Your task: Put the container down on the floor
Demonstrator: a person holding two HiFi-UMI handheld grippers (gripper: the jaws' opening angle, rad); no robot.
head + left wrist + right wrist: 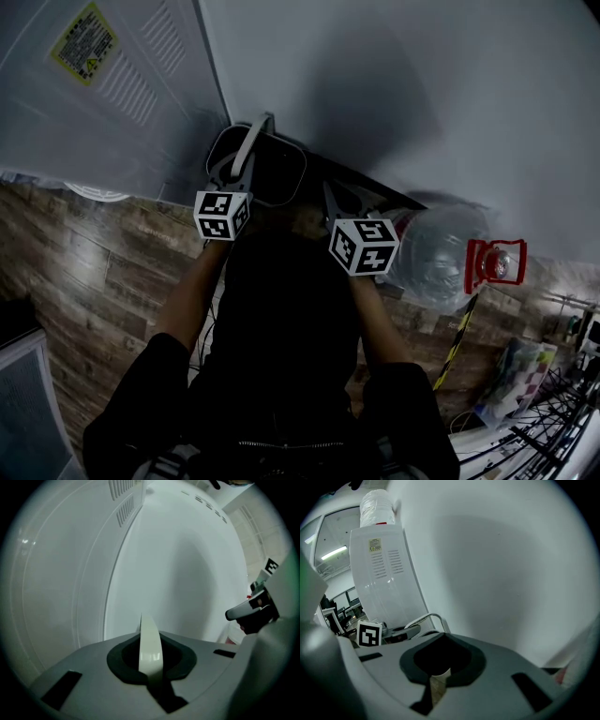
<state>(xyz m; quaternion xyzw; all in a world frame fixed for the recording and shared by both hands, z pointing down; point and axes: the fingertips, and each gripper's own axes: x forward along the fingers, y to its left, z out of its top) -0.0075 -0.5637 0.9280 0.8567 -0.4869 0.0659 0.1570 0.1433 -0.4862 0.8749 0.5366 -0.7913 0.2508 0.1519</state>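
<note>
Left gripper clamps white handle of container; right gripper closed beside container.

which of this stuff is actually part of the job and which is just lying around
Part of the job:
- container, held by the left gripper and, it seems, the right gripper
- wooden floor, where it goes

Just lying about:
- white water dispenser
- clear water bottle
- red plastic piece
- cables

Black sleeves; grey left claw, right claw, black-and-white marker cubes.
</note>
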